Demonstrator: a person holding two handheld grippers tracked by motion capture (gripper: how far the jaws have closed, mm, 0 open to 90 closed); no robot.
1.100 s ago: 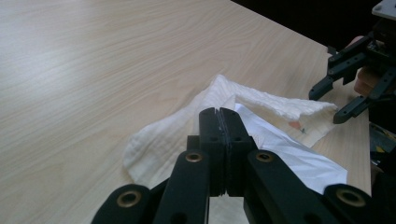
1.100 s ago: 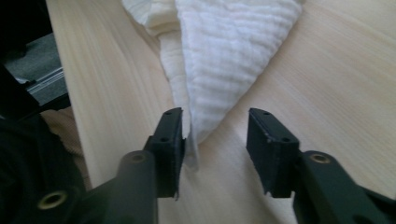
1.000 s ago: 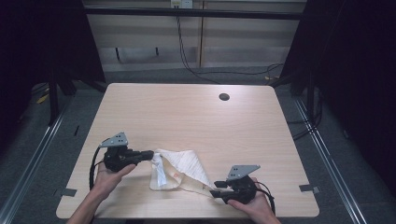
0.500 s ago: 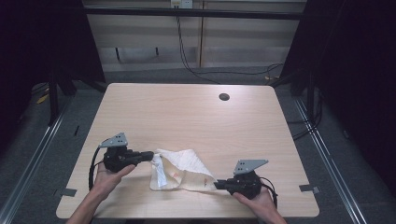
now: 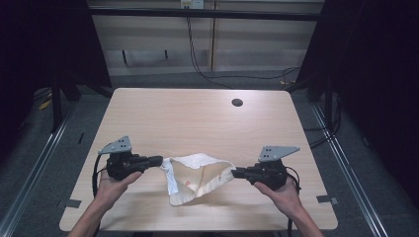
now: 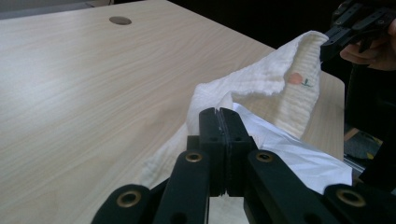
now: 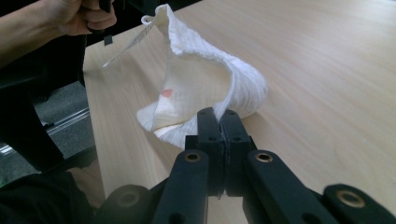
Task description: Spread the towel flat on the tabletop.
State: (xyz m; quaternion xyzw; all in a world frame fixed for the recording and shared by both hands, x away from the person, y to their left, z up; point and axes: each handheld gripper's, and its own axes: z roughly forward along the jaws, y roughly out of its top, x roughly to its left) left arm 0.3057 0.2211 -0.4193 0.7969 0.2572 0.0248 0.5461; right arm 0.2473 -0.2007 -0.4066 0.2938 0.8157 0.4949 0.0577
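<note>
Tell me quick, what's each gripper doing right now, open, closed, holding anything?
Left gripper: closed, pinching one end of the white cloth.
Right gripper: has just closed, pinching the cloth's other end, with the cloth slung between the two.

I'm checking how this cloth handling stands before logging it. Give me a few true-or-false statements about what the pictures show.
1. The left gripper is shut on the white cloth. True.
2. The right gripper hangs open, clear of the cloth. False: it is shut on the cloth's other edge.
3. The cloth lies flat on the table. False: it sags between the two grippers.
4. A small dark round hole sits near the table's far edge. True.
</note>
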